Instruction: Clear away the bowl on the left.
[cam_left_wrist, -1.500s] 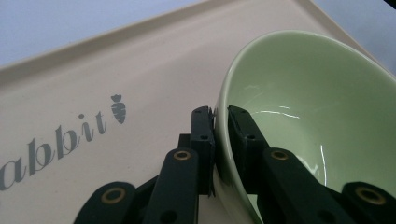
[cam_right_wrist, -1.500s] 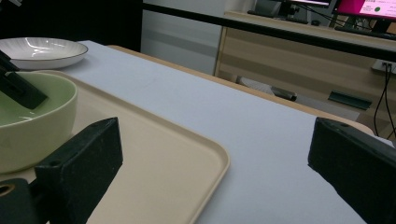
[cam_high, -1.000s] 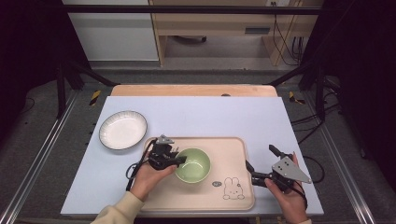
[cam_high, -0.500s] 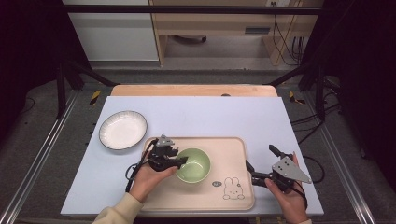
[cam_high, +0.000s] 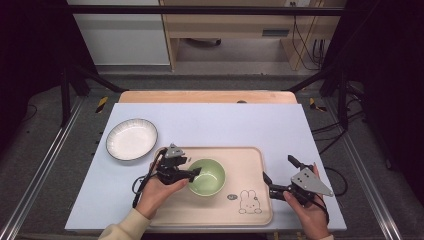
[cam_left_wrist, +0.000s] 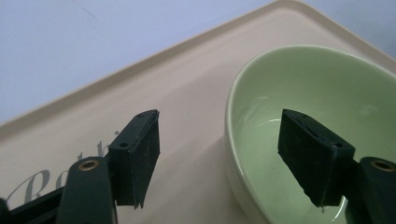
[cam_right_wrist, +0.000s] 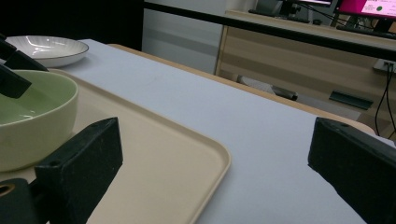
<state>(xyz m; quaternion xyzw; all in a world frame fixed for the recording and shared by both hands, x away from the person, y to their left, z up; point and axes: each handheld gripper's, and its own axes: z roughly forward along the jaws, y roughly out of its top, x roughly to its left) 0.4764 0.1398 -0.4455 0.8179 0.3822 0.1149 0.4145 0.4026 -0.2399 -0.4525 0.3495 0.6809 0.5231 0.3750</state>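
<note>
A light green bowl (cam_high: 208, 176) (cam_left_wrist: 322, 93) (cam_right_wrist: 28, 116) stands upright on a beige tray (cam_high: 250, 160) (cam_left_wrist: 187, 84) (cam_right_wrist: 154, 154) with a rabbit drawing. My left gripper (cam_high: 192, 173) (cam_left_wrist: 233, 158) is open, its jaws straddling the bowl's left rim, one inside and one outside, with clear gaps on both sides. My right gripper (cam_high: 279, 173) (cam_right_wrist: 219, 172) is open and empty, held at the tray's right edge over the white table mat.
A white plate with a dark rim (cam_high: 131, 138) (cam_right_wrist: 46, 49) lies on the mat left of the tray. The pale mat (cam_high: 225, 122) covers the wooden table, with metal rails along both sides. A wooden desk and cables stand beyond the far edge.
</note>
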